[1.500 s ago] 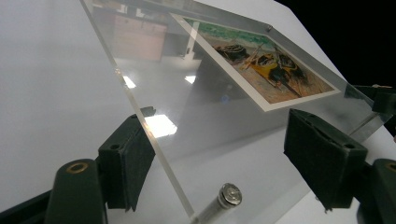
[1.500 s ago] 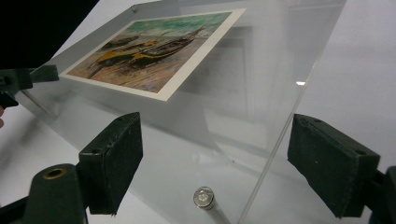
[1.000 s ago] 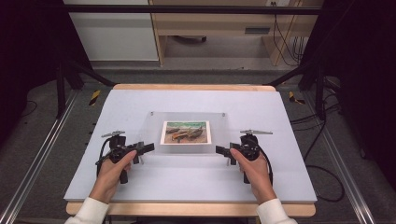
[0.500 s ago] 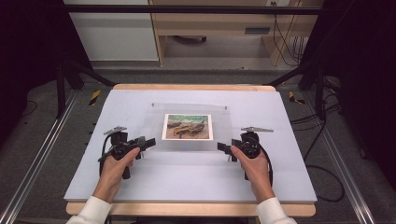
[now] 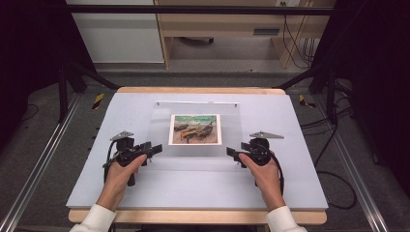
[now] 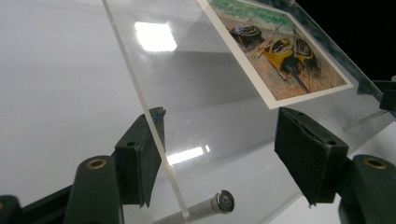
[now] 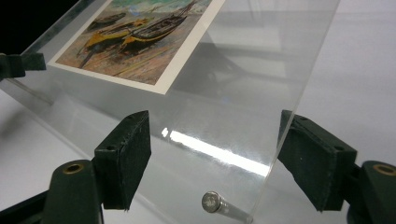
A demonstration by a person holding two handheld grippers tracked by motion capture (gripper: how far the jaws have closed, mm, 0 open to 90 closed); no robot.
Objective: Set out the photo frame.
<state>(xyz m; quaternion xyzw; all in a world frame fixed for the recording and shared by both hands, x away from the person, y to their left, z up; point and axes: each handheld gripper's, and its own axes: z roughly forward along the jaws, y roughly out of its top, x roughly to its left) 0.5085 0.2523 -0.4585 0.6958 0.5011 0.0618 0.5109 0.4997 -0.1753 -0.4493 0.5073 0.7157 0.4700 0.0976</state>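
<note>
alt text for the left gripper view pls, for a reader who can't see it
A clear acrylic frame holding a painted print of beached boats rises tilted above a white table. The left gripper straddles its lower corner: one black finger lies against the frame's edge, the other stands apart. A metal standoff pin pokes out near that corner.

One clear frame (image 5: 198,130) holds one picture (image 5: 195,129). Two grippers, left (image 5: 153,148) and right (image 5: 232,153), are in two hands. Two metal pins show, one (image 6: 219,203) at each near corner.
</note>
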